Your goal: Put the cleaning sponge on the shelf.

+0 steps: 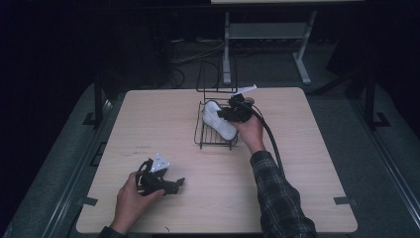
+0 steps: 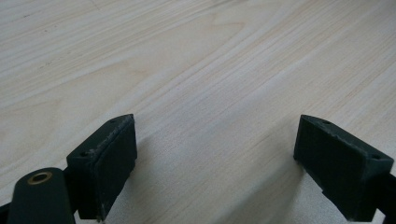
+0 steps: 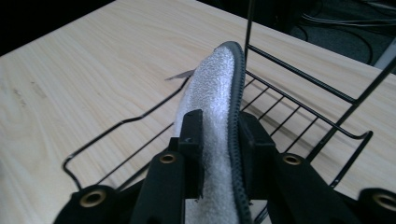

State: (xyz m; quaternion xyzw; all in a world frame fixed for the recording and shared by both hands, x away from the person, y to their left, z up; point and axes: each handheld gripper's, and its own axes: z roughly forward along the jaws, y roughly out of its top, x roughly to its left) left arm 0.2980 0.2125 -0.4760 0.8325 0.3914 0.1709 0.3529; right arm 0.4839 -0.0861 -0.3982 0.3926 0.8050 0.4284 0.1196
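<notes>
While the room lies dark, the right gripper point(image 3: 219, 140) pinches a white slipper point(image 3: 212, 93) — perhaps loosely — over the pale wooden table point(image 1: 163, 124).

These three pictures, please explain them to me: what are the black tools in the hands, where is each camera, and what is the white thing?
A person sits at a wooden table and holds a hand-worked clamp with two jaws in each hand. One camera looks down from above; one more rides on each clamp and looks along its jaws. The left gripper rests low over bare wood, jaws wide apart, with nothing between them. The right gripper is closed on a white fuzzy slipper with a dark edge, and holds it over a black wire rack standing on the table.
</notes>
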